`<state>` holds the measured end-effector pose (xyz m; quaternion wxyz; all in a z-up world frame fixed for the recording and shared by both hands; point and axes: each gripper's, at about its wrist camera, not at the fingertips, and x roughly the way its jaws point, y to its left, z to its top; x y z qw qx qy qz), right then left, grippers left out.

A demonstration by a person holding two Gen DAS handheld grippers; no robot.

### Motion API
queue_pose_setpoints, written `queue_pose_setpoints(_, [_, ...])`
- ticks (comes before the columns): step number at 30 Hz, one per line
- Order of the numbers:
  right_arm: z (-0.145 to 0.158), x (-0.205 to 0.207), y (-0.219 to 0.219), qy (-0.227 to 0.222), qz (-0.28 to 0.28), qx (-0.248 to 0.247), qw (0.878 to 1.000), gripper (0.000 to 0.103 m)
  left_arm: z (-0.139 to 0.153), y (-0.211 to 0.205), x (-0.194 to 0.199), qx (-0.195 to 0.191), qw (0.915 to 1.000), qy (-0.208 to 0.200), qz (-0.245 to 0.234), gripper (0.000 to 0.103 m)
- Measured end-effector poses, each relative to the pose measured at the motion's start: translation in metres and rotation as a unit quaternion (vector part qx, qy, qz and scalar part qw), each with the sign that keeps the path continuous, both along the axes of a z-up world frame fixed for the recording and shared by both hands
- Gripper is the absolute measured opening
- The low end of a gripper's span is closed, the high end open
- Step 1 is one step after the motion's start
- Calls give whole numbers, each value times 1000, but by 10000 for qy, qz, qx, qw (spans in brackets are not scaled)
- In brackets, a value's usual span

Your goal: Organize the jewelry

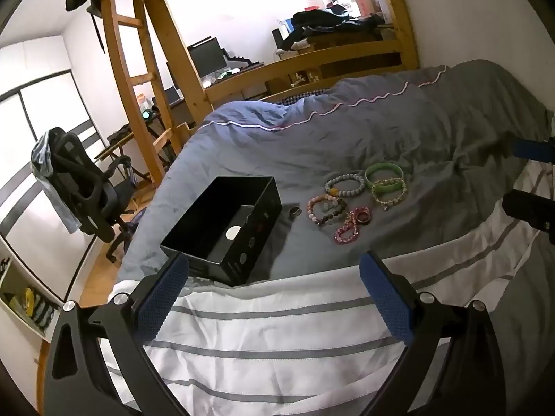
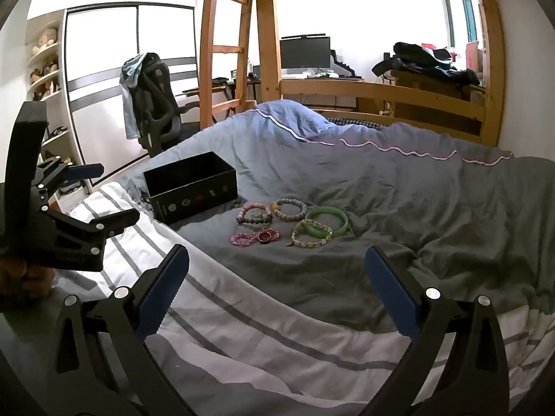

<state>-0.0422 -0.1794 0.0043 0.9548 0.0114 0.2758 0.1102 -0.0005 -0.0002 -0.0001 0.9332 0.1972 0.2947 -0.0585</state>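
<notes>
An open black box [image 1: 222, 228] [image 2: 190, 187] stands on the grey duvet. Right of it lie several bracelets: a green bangle [image 1: 383, 172] [image 2: 327, 223], a grey bead bracelet [image 1: 345, 187] [image 2: 289, 209], a mixed pink and dark bead bracelet [image 1: 326, 209] [image 2: 255, 215], a pink bracelet [image 1: 348, 234] [image 2: 242, 239] and a gold-green one [image 1: 388, 192] [image 2: 310, 237]. A small ring [image 1: 295, 212] lies by the box. My left gripper [image 1: 274, 267] [image 2: 119, 190] is open and holds nothing, near the box's front corner. My right gripper [image 2: 277, 260] [image 1: 510, 175] is open and holds nothing, short of the bracelets.
A white striped sheet [image 1: 277, 329] covers the near part of the bed. A wooden loft frame and ladder [image 2: 222, 45], an office chair [image 2: 156, 104] and a desk with a monitor [image 2: 305, 52] stand beyond. A hand [image 2: 24, 277] grips the left tool.
</notes>
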Motion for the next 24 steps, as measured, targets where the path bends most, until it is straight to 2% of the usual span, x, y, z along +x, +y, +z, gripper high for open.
queue_pose_setpoints(9, [0,-1,0,4,-3,-12,10000,100,1,3,-1,-67,10000,22,7,97])
queue_pose_setpoints(24, [0,1,0,23,-3,-35,10000,100,-3,-1,1,63,9999,87,12,97])
